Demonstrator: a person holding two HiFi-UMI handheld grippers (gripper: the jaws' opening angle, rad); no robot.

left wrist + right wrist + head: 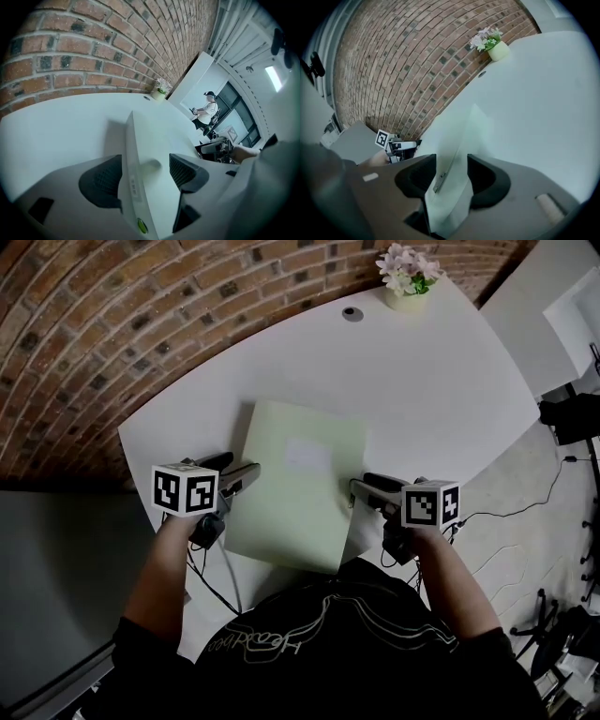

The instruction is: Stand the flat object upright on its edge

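- Lying flat near the middle of the smooth white table (422, 381) is a thin, pale green rectangular folder (295, 488). Its long sides run toward twelve o'clock, and a paler rectangular label sits on its matte cover.
- At the folder's nine o'clock, the left gripper (246, 474) straddles the edge with its jaws spread wide. The dark, ribbed pads (101, 180) flank the narrow spine without clamping it.
- At the folder's three o'clock, the right gripper (361, 488) also has its jaws wide, with the thin edge between them and not pinched.
- Each gripper carries a white cube (185, 489) printed with black square markers.
- At the table's one o'clock stands a small pale pot of pinkish flowers (406, 277).
- A rough red-brick wall (112, 324) curves from nine to twelve.
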